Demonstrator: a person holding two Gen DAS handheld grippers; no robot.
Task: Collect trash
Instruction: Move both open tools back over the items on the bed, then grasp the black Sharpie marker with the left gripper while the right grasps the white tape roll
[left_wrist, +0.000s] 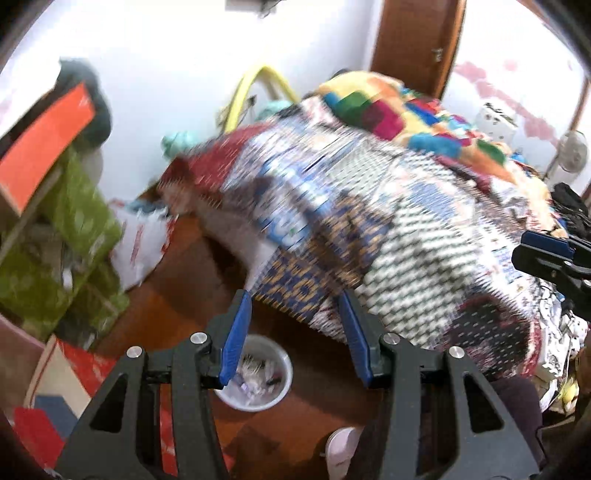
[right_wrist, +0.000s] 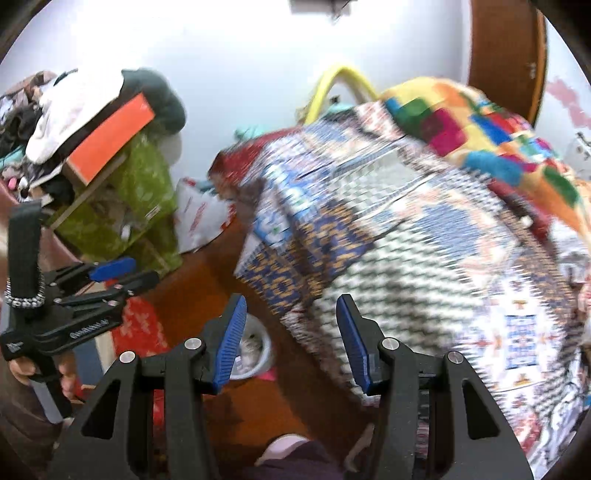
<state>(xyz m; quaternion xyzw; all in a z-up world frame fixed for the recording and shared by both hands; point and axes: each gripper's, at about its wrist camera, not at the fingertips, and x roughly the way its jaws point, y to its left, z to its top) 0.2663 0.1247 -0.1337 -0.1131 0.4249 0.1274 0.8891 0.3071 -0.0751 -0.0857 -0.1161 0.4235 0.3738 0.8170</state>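
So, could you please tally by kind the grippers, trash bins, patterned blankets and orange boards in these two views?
Grippers: 2, the left gripper and the right gripper, both empty
Trash bins: 1, the white bin on the floor, with scraps inside
Patterned blankets: 2, the patchwork blanket and the bright block blanket
Orange boards: 1, the orange board
Total: 6

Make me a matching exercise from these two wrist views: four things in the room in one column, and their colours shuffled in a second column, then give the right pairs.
Things:
1. trash bin
2. flat board on the shelf
3. curved hoop by the wall
4. cover on the shelf

Colours:
A. green
B. white
C. yellow
D. orange

Pairs: 1-B, 2-D, 3-C, 4-A
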